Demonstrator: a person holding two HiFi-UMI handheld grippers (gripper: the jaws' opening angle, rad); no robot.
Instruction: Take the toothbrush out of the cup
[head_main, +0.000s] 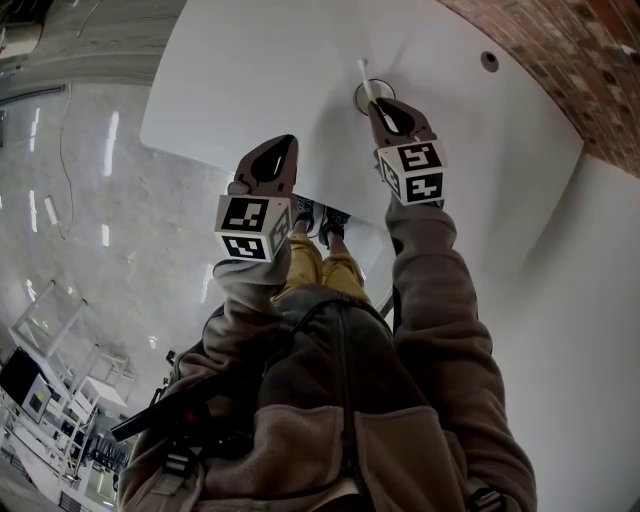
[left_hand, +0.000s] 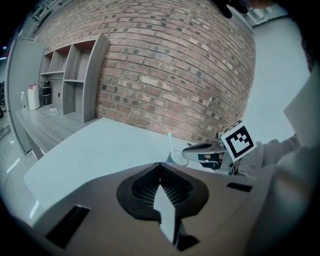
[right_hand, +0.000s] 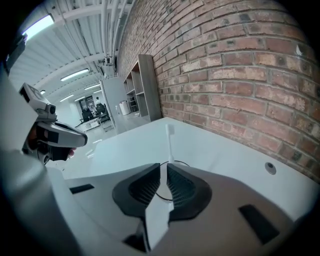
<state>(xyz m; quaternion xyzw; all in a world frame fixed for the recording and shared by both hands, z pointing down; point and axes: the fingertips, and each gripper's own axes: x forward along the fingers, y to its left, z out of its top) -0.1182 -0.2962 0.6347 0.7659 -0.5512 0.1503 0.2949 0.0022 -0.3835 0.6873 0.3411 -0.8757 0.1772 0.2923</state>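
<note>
Head view: one cup (head_main: 358, 97) stands on the white bench (head_main: 250, 80) in the upper middle of the frame, with one toothbrush (head_main: 364, 75) upright in it. Two grippers show; the right gripper (head_main: 380, 102) reaches the cup, and the left gripper (head_main: 288, 142) is well apart, lower left.

Left gripper view: its jaws are pressed together, empty.

Right gripper view: the jaws are narrowed to a slit above the cup, pinching the toothbrush handle at their tips.
</note>
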